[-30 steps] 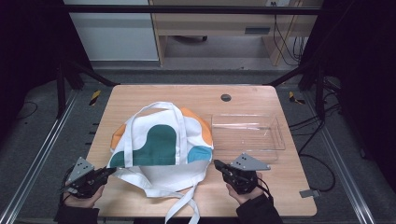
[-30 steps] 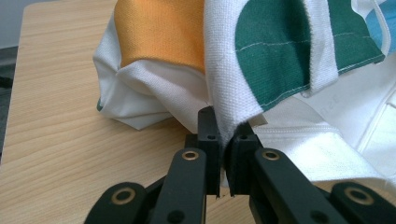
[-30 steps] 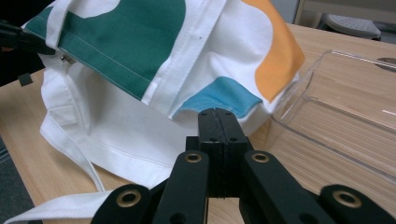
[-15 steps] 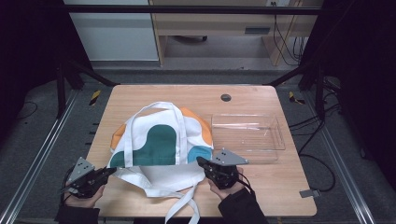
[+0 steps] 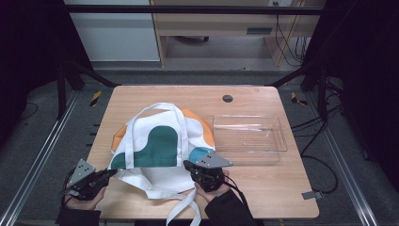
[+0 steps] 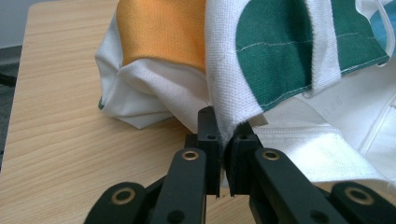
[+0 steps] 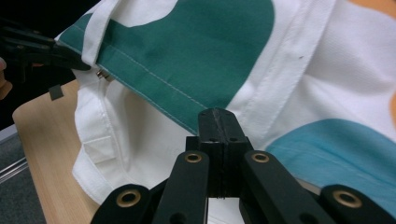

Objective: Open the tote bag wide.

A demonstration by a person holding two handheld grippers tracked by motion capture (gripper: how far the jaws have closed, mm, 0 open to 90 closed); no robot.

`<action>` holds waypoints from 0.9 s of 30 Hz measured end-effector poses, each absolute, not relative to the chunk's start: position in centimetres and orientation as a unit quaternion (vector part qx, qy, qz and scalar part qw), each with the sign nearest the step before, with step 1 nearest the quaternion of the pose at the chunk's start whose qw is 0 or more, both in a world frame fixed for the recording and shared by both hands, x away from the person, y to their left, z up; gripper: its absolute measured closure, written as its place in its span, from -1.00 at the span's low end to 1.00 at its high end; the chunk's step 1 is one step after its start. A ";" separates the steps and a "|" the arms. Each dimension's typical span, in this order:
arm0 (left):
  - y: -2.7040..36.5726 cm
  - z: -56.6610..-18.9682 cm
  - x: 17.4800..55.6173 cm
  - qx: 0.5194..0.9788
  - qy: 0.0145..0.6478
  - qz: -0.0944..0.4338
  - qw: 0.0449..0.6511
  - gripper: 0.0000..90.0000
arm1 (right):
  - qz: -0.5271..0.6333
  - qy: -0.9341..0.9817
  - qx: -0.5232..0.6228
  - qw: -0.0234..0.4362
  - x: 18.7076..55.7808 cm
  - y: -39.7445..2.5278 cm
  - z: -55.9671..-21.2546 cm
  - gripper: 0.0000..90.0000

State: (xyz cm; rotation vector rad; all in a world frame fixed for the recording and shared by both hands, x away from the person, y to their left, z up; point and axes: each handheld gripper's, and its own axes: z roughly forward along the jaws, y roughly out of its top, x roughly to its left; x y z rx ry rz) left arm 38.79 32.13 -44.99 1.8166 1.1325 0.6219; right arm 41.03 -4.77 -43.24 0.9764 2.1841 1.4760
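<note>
The table (image 5: pixel 141 96) takes up the middle of the high view, a pale wooden top with a small dark round hole (image 5: pixel 227 98) near its far edge, upper centre of the frame.

The bag (image 5: pixel 160 141) lies flat on the table, left of centre in the high view. It is white cloth with green, orange and light blue patches, and its white handles (image 5: pixel 136 123) loop up across the top panel. One loose strap (image 5: pixel 186 207) trails off the bottom edge of the frame. In the left gripper view the bag's cloth bunches in the upper half, orange at the top and green at the upper right.

The clear plastic tray (image 5: pixel 248 139) sits right of centre in the high view, just beside the bag's right edge.

The left gripper (image 5: pixel 109 173) is at the lower left of the high view, at the bag's lower left corner. In the left gripper view its jaws are clamped on a fold of the bag's white edge, low in the middle of the frame.

The right gripper (image 5: pixel 187 165) is at the lower centre of the high view, at the bag's near edge by the blue patch. In the right gripper view its jaws are pressed together with no gap, in front of the green hem; I cannot tell whether any cloth is caught between them.
</note>
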 end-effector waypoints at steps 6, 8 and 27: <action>32.1 -45.0 38.8 0.732 0.456 0.251 0.441 0.91 | 0.515 0.771 0.337 0.161 40.8 -2.7 -44.0 1.00; 32.1 -45.0 38.8 0.733 0.455 0.252 0.439 0.91 | 0.514 0.773 0.337 0.157 40.8 -1.9 -44.5 1.00; 32.1 -45.0 38.9 0.733 0.454 0.253 0.438 0.91 | 0.475 0.785 0.357 0.176 41.7 1.5 -48.2 1.00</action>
